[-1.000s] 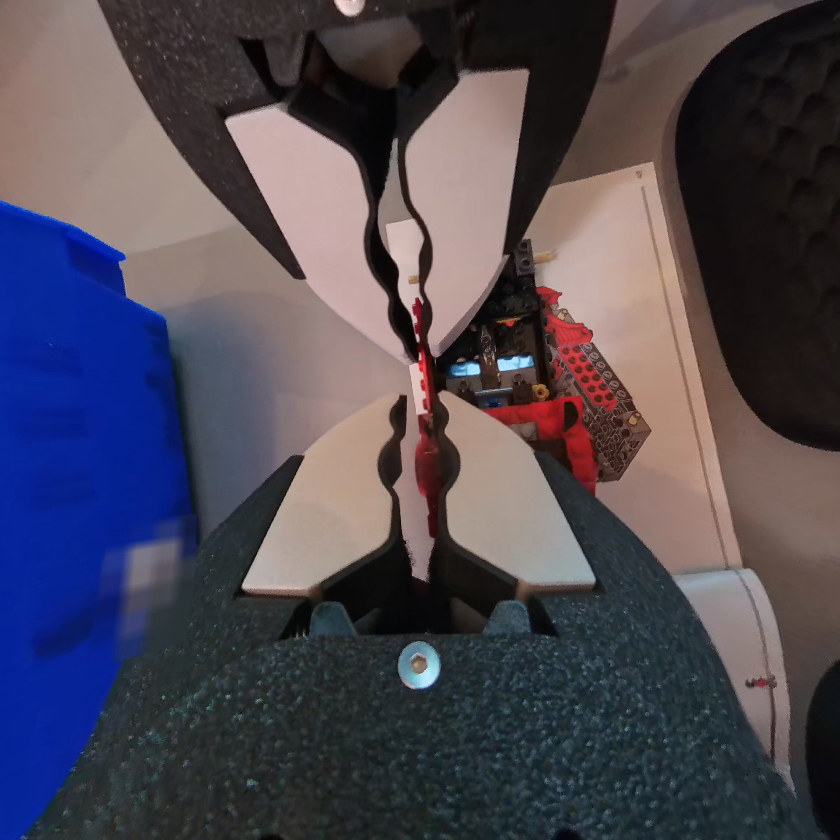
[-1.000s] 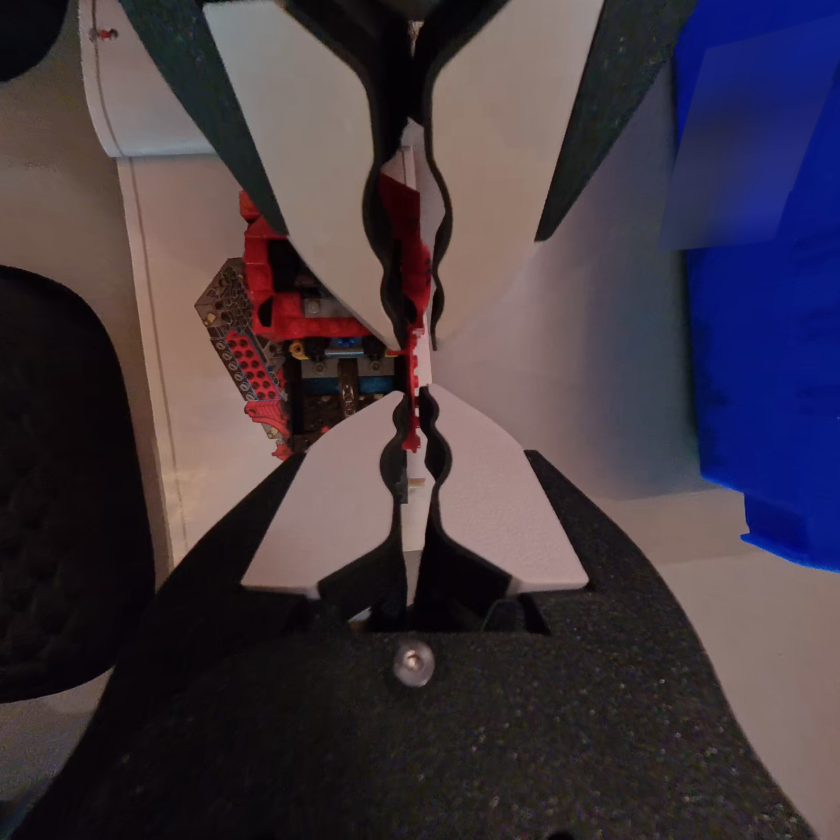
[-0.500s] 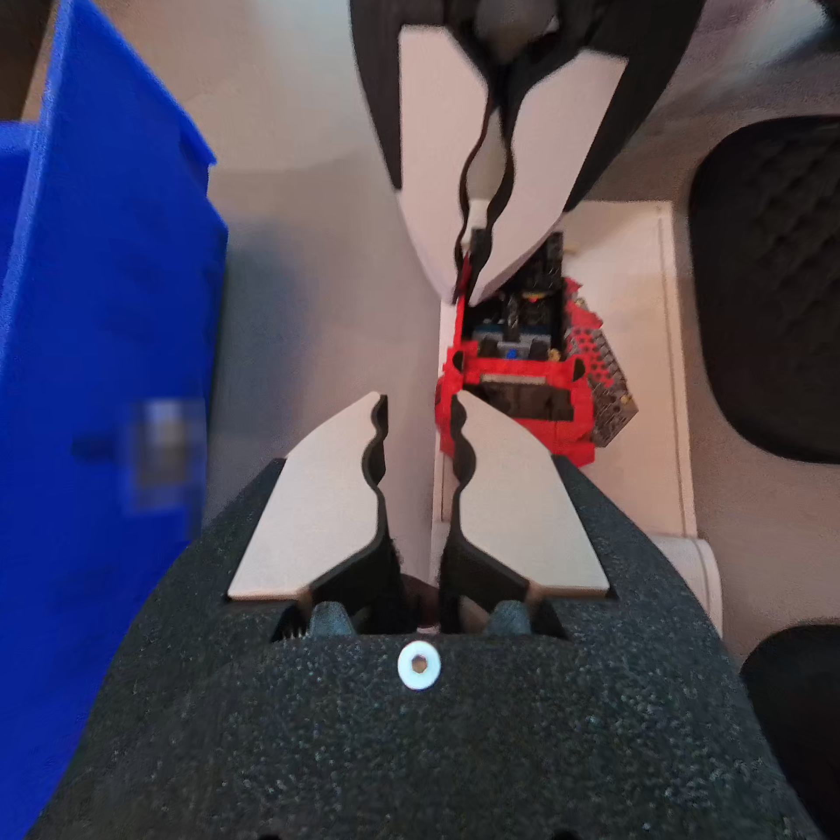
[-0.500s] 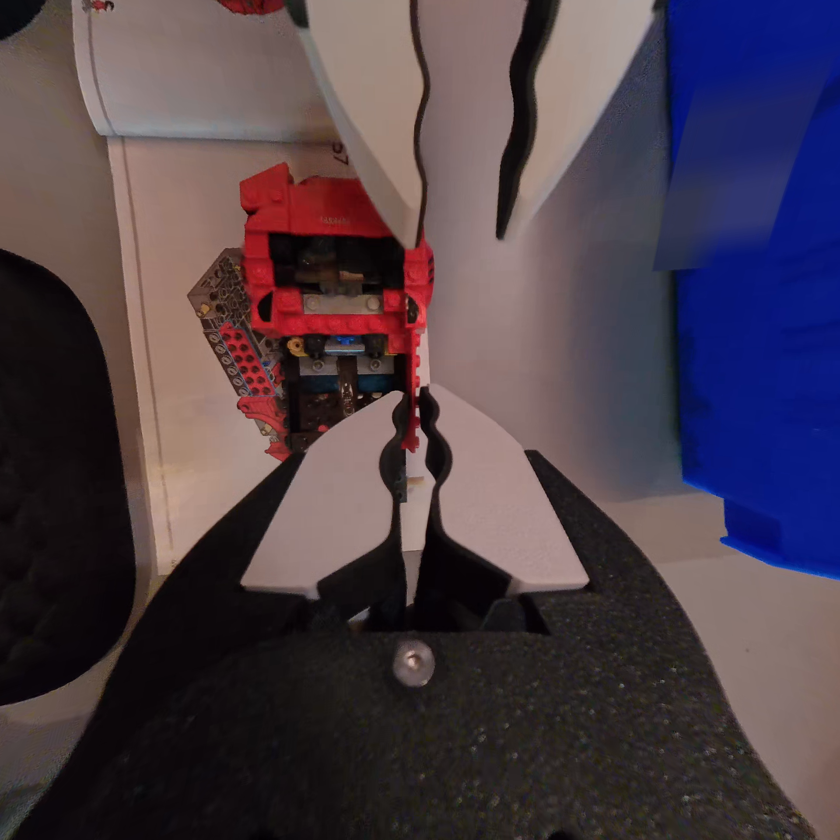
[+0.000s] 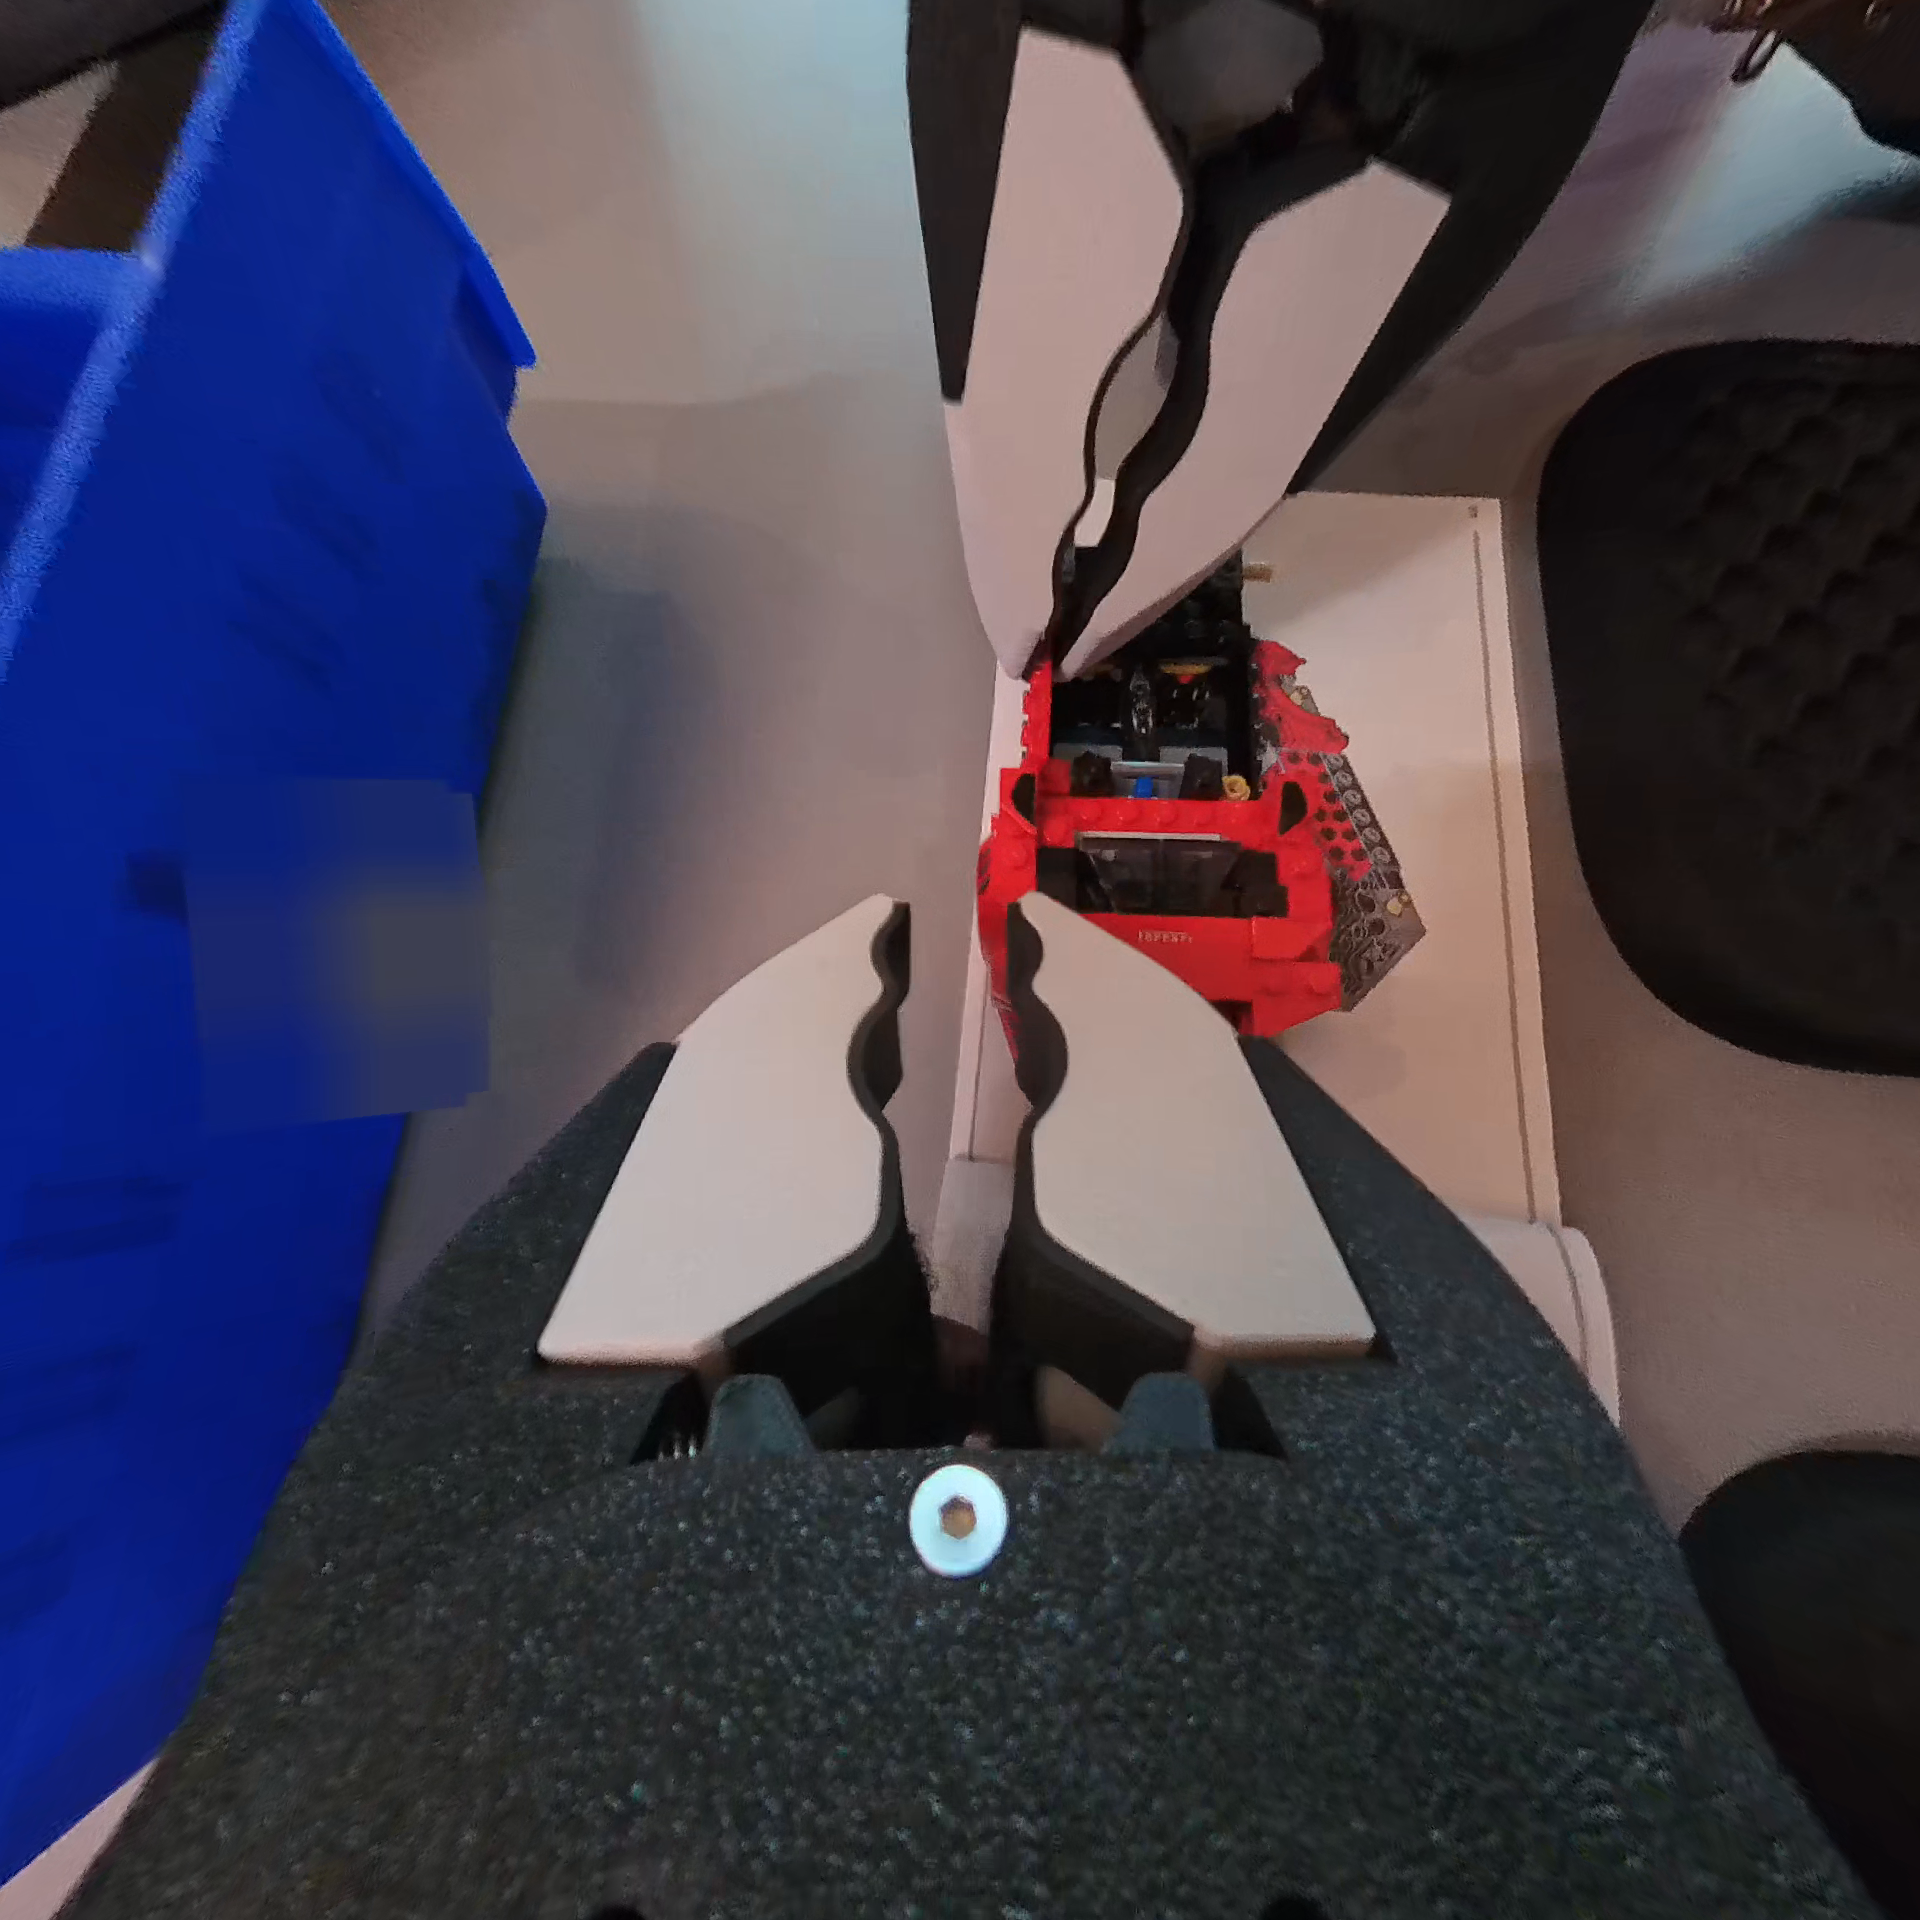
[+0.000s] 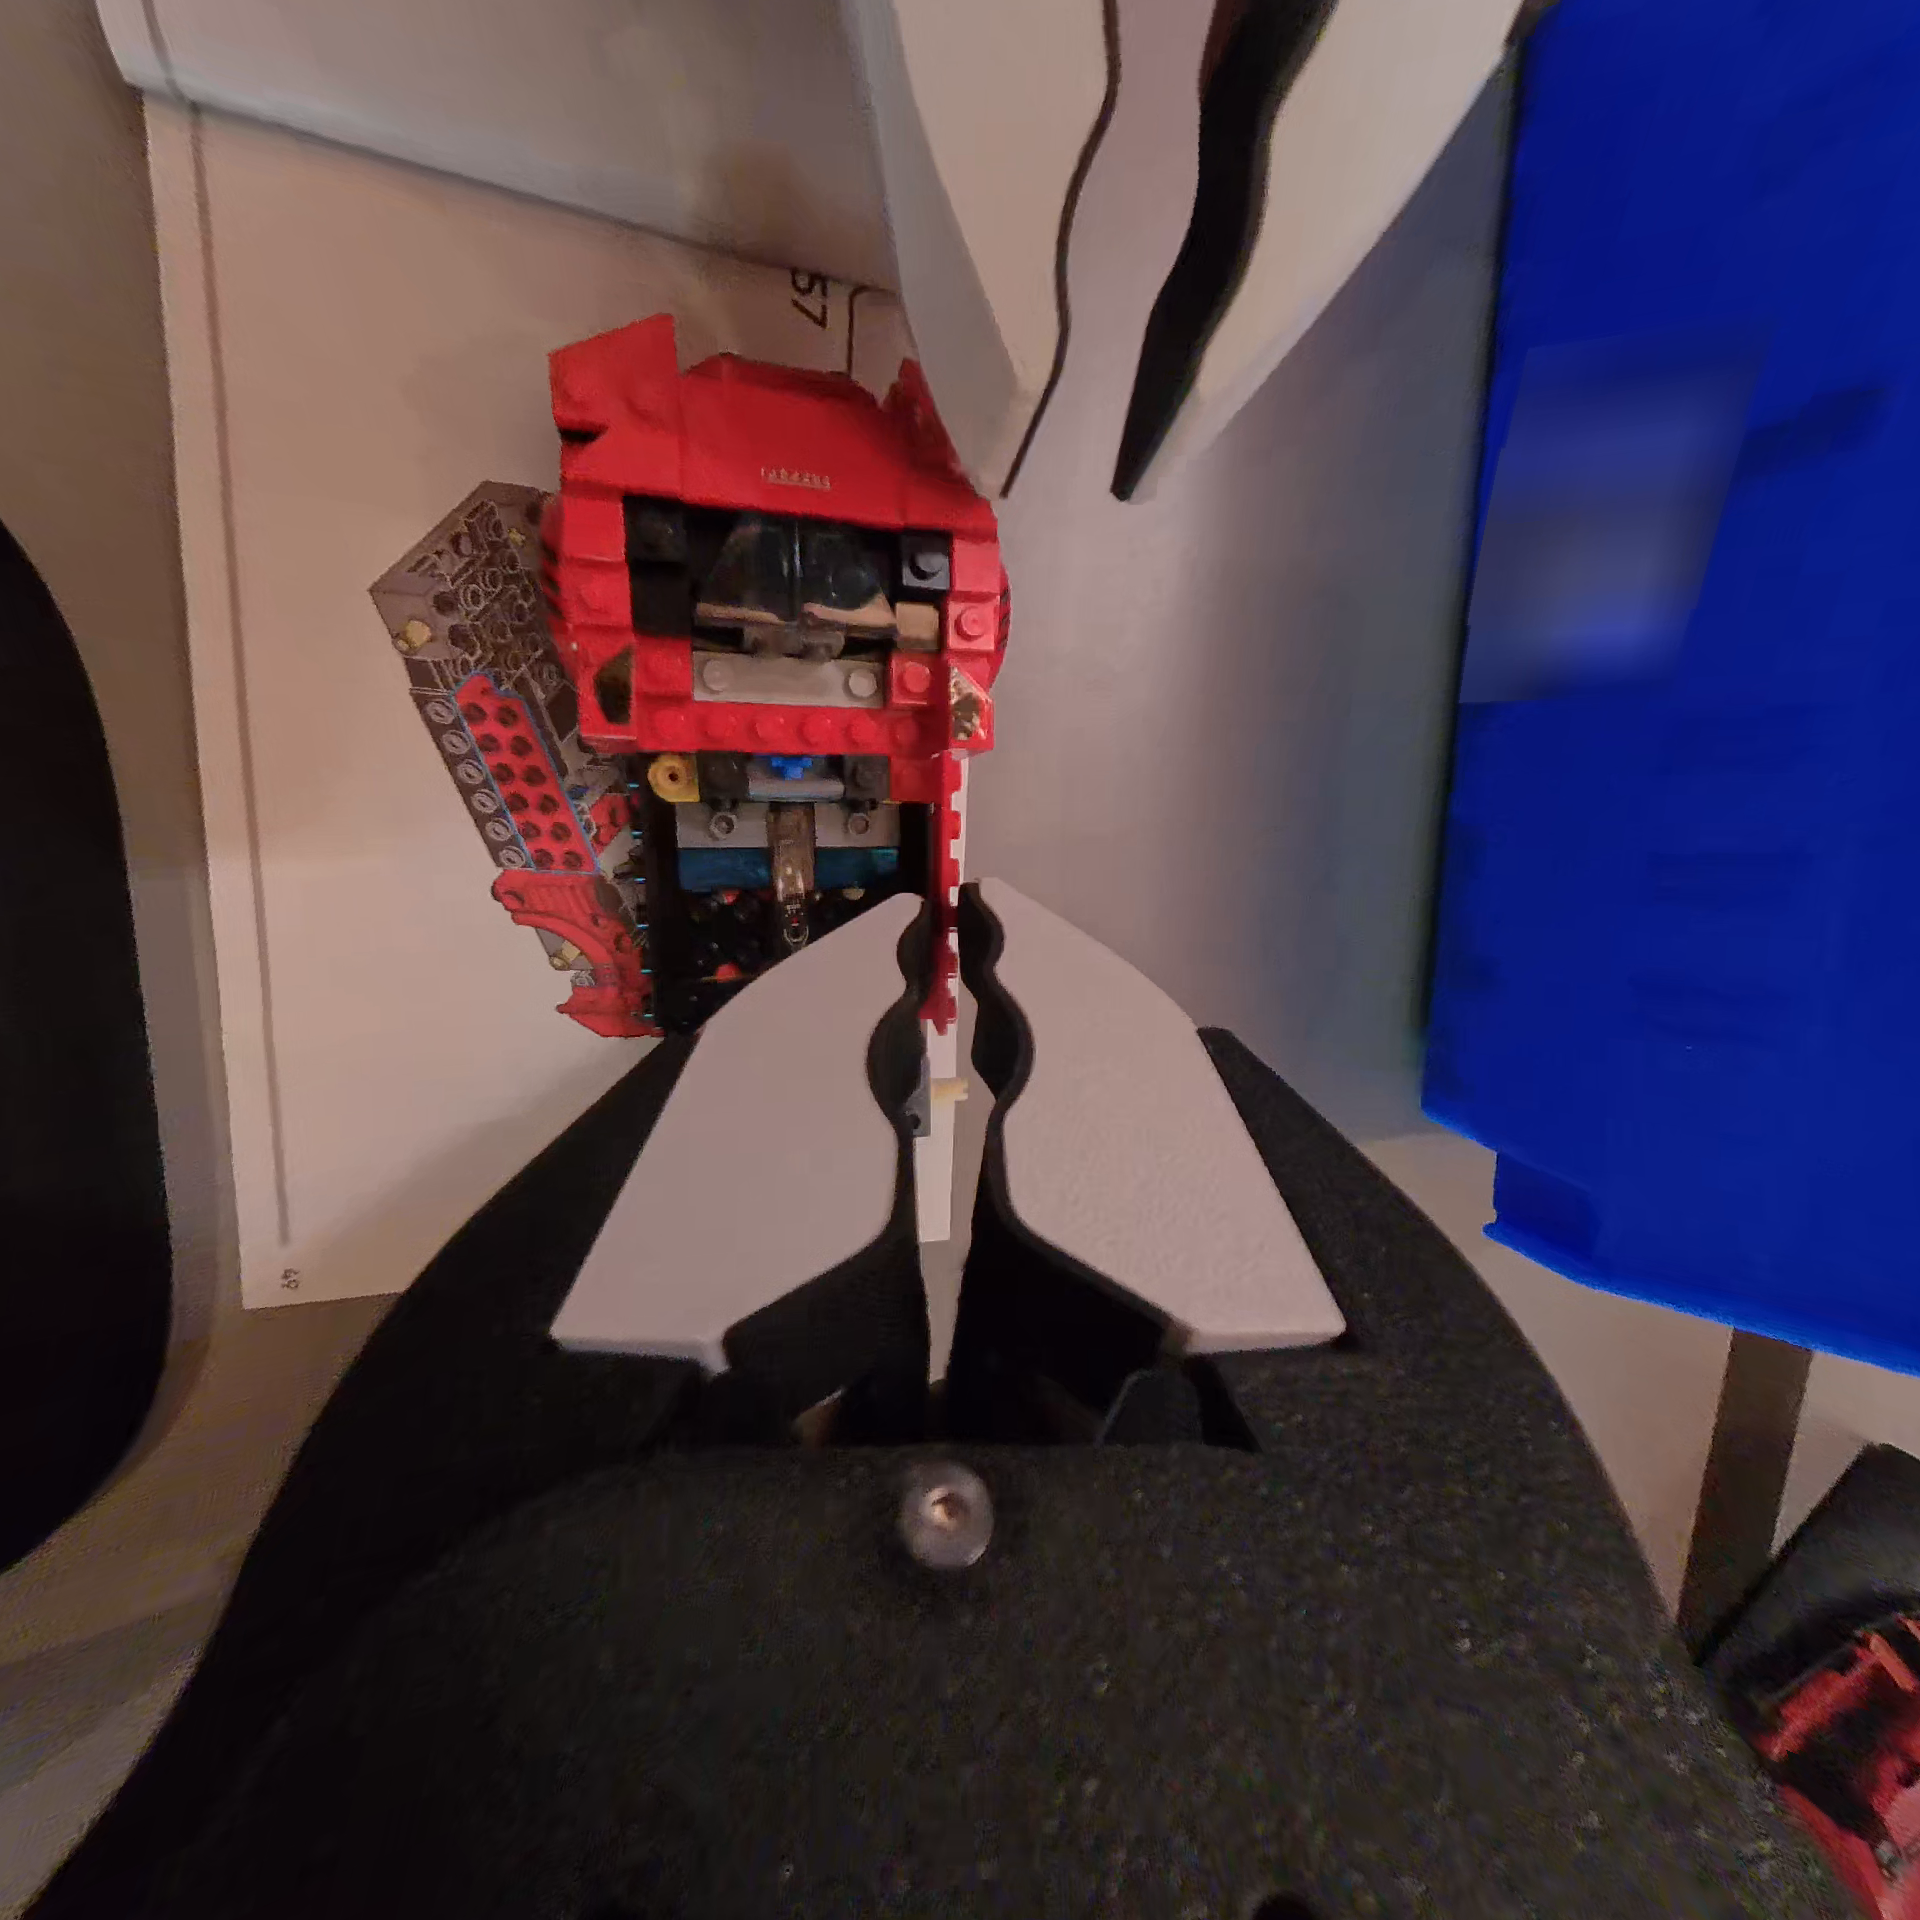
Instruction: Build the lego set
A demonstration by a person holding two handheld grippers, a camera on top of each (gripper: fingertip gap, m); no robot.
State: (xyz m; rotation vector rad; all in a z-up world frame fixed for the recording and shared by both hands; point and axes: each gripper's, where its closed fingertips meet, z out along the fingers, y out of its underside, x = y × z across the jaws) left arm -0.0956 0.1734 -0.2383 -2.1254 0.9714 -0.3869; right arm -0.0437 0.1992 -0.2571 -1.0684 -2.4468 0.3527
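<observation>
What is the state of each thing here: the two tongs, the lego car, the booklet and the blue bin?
Left tongs: open, empty, beside the car's red end.
Right tongs: shut on the car's thin red side wall.
Lego car: partly built, inside uncovered, resting on the booklet.
Booklet: open, flat on the table.
Blue bin: standing beside the work area; contents not visible.
</observation>
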